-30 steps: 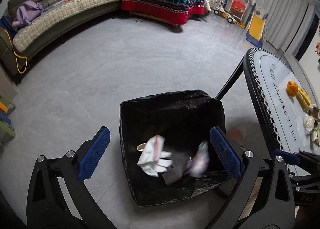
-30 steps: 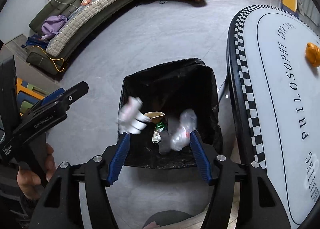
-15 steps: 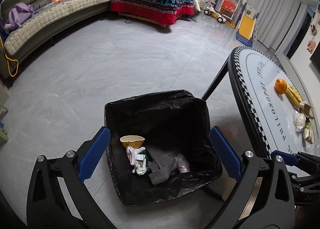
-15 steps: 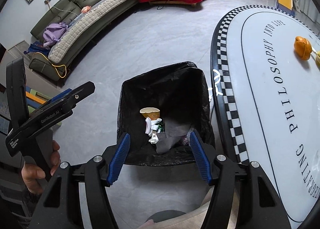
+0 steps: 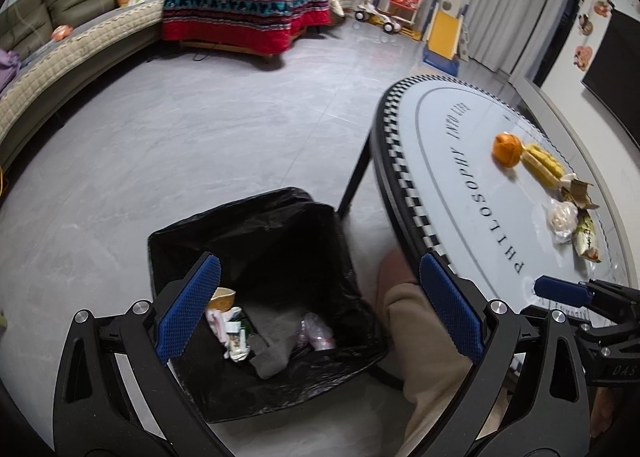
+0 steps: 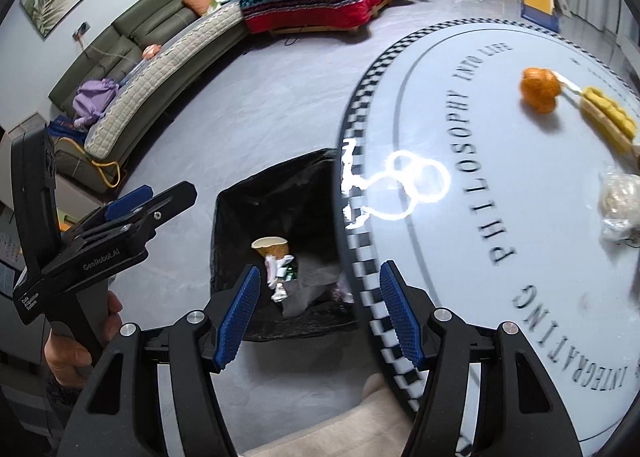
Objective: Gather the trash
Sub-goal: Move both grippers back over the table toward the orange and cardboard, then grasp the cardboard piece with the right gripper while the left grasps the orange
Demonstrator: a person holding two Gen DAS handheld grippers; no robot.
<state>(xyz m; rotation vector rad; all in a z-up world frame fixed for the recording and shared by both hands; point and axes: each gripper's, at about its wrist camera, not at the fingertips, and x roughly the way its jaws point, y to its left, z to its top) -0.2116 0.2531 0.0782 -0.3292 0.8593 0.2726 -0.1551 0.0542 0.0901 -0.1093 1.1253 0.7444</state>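
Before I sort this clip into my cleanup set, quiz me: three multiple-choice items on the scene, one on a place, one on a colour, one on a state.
1. Where is the tan paper cup?
A. on the oval grey table
B. inside the black-lined trash bin
C. on the sofa

2. What colour is the round fruit on the oval grey table?
A. orange
B. green
C. purple

3. How is the right gripper?
A. shut on a bottle
B. shut on a cup
C. open, holding nothing

Answers: 1 B, the cup lies among wrappers in the black-lined trash bin. 2 A, it is plainly orange. 3 C, its blue pads stand apart with nothing between them.
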